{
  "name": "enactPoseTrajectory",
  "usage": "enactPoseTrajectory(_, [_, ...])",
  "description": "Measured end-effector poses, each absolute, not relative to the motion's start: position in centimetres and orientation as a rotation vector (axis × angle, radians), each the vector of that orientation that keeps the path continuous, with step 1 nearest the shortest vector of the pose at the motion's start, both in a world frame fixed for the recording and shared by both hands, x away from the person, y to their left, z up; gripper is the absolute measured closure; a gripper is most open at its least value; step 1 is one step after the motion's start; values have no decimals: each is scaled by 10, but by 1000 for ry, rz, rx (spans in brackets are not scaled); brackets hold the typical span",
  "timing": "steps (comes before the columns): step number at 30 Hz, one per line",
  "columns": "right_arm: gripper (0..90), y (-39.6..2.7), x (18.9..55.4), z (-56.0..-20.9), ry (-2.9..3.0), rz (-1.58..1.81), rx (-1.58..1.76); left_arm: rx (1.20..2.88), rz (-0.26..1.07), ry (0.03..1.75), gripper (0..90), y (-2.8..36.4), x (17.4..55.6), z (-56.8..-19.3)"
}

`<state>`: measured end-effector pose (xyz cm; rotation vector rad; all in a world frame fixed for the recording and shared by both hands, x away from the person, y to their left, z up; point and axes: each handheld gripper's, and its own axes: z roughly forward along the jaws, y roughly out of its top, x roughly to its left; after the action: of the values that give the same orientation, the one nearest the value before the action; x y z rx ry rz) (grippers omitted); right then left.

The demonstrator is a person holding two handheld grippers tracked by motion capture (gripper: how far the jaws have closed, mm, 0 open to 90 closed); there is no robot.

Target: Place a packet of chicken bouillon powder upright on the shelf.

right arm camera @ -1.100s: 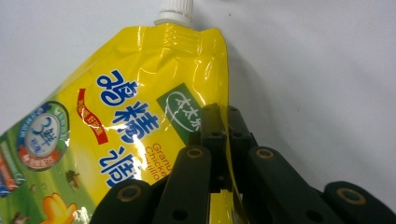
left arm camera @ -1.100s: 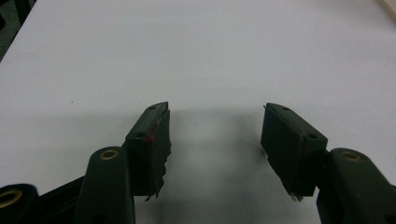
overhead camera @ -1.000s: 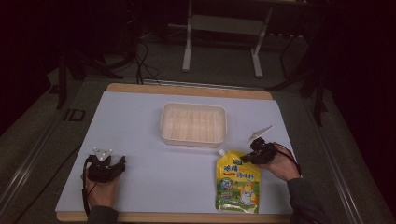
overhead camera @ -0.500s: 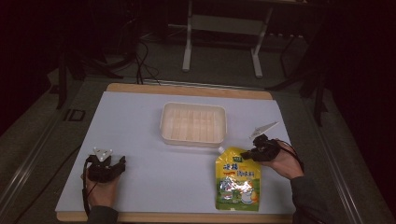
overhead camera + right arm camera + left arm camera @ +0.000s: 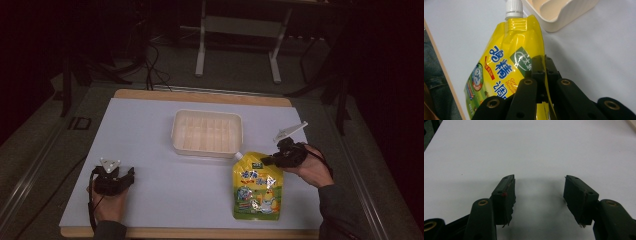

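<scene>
My right gripper [image 5: 272, 161] was clamped on the upper right edge of the yellow spouted pouch [image 5: 256, 186], and in the right gripper view the two black jaws stood pressed together with the thin seam of the pouch [image 5: 506, 67] pinched between them. The pouch lay near the front edge of the white table sheet [image 5: 150, 130], on my right side, its white screw cap [image 5: 238, 156] pointing away from me toward the cream plastic tray [image 5: 207, 132]. The cap sat just beside the tray's near right corner; I could not tell whether the two touched. In the right gripper view the cap [image 5: 514, 9] rose at the top of the pouch, with a corner of the tray [image 5: 559, 15] just past it, and the pouch's top part looked tilted up off the sheet at the gripped side, while its bottom end rested on the sheet. My left gripper [image 5: 113, 176] rested on the sheet at my left, well apart from the pouch and the tray. Its jaws stood spread wide with nothing between them, and the left gripper view looked along its jaws at bare white sheet [image 5: 529, 150]. The tray stood in the middle of the sheet, its ribbed inside showing no contents.
</scene>
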<state>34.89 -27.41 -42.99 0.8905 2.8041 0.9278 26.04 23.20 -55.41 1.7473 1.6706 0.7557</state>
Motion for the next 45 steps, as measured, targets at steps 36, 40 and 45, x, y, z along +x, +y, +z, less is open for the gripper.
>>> enactPoseTrajectory(36, [900,-272,342,-364,2745,1003,964,1738,756,1674,416,233,260,-554])
enactPoseTrajectory(40, [900,-274,342,-361,2736,997,981,1739,757,1674,416,233,260,-554])
enactPoseTrajectory(45, [900,-277,343,-358,2704,1017,1017,1736,756,1674,416,233,260,-554])
